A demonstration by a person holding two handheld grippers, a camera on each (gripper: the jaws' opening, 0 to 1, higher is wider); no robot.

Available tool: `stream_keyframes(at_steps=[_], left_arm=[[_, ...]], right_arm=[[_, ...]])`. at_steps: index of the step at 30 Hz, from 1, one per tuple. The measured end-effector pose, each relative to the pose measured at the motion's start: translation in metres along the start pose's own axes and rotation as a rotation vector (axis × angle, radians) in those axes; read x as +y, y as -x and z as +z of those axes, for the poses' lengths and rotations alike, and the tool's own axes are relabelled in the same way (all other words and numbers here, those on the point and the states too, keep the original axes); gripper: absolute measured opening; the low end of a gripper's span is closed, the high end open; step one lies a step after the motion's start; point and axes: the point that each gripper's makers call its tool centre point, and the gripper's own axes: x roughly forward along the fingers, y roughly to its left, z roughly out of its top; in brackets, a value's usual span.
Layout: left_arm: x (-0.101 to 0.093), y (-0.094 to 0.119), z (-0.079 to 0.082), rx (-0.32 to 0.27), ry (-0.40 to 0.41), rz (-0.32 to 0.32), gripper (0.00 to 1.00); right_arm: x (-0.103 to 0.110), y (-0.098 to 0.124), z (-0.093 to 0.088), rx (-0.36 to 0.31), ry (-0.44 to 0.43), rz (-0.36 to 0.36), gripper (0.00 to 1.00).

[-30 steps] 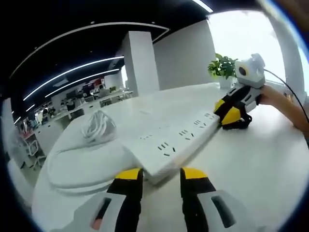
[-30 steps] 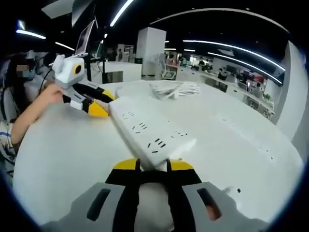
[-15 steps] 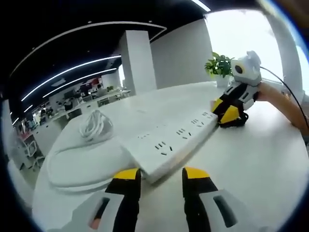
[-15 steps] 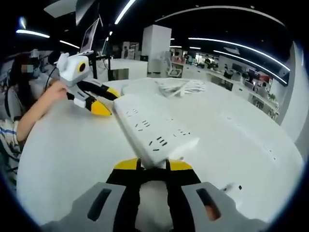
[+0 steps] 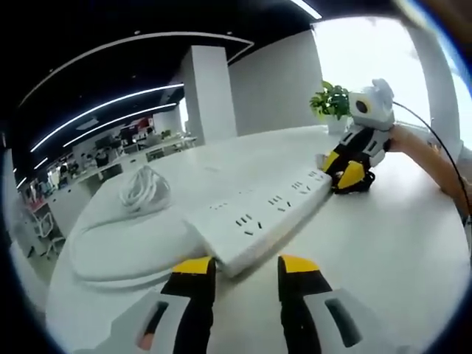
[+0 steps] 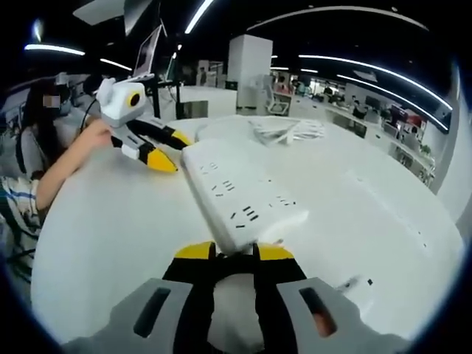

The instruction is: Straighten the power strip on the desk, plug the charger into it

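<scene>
right gripper view: jaws pinching power strip

The power strip lay just ahead of the left gripper's fingertips, blocking the way forward. Bare desk lay open to the right of them. A coiled cable sat further ahead-left.

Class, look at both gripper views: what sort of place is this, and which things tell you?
Likely an open-plan office: rows of desks with chairs behind, long ceiling light strips, and a white desk bearing a power strip.
</scene>
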Motion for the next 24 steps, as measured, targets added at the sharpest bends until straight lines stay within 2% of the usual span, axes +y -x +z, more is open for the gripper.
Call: stream_keyframes(at_steps=[12,24], left_arm=[[-0.0068,0.0053,-0.0021,0.004,0.012,-0.021,0.32],[-0.0043,0.0053,-0.002,0.01,0.005,-0.015,0.29]], right_arm=[[0.0088,0.0054,-0.0042,0.022,0.031,0.054,0.2],[0.005,0.0044,-0.0039,0.02,0.017,0.048,0.19]])
